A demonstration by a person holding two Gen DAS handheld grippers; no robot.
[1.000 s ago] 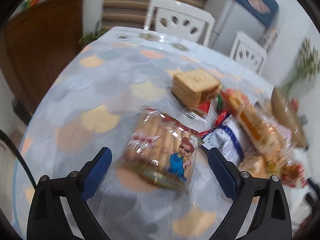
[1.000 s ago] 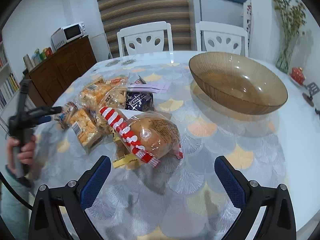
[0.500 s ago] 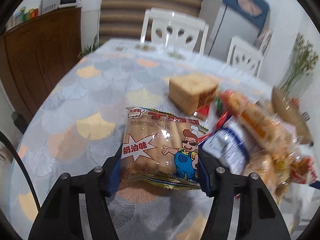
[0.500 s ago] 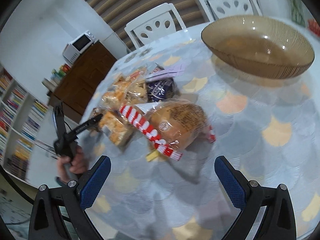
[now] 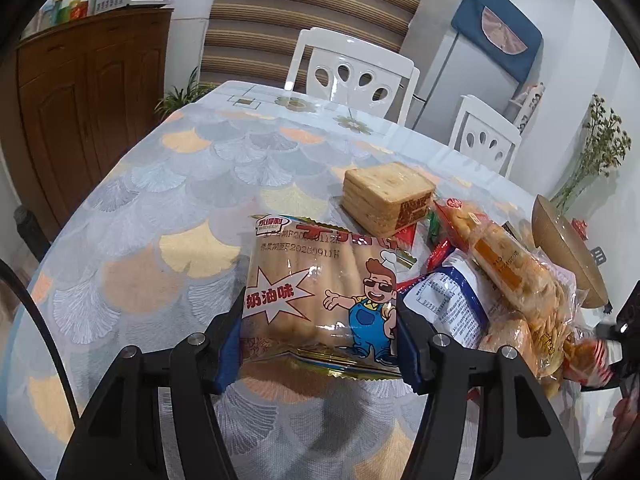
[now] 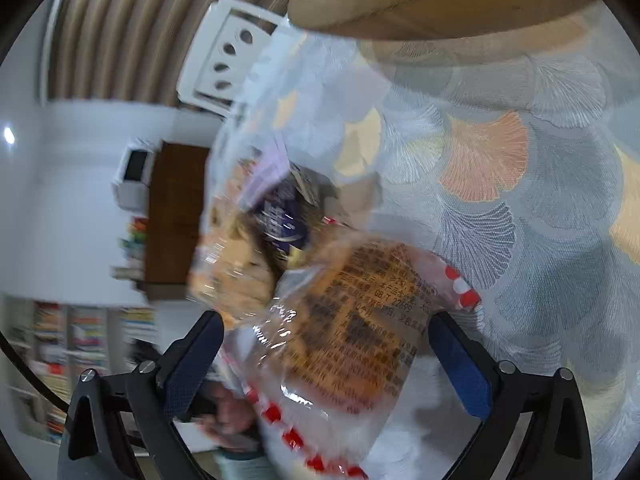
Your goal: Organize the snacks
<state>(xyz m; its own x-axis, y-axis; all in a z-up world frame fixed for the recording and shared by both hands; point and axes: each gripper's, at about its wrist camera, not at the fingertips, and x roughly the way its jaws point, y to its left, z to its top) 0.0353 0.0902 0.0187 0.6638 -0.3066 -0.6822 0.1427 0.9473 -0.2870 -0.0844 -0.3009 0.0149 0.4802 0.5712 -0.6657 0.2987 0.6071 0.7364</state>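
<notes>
My left gripper point(image 5: 318, 344) is shut on a biscuit-stick packet point(image 5: 320, 296) with a cartoon chef, held just above the table. Behind it lie a wrapped stack of crackers point(image 5: 386, 196) and a heap of snack bags point(image 5: 516, 292). In the blurred, rolled right wrist view my right gripper point(image 6: 324, 360) is open, its blue pads on either side of a bread bag point(image 6: 348, 332) with a red-and-white striped edge, apart from it. The brown glass bowl point(image 6: 440, 4) is beyond; it also shows in the left wrist view point(image 5: 560, 240).
The table point(image 5: 160, 208) has a scallop-pattern cloth. White chairs point(image 5: 352, 72) stand at its far side, a wooden cabinet point(image 5: 80, 100) to the left. A vase of dried flowers point(image 5: 592, 160) stands behind the bowl. A dark blue packet point(image 6: 280, 216) lies in the heap.
My left gripper closed on the biscuit-stick packet and lifted it slightly. My right gripper rolled sideways and moved in around the bread bag, jaws narrower than before.
</notes>
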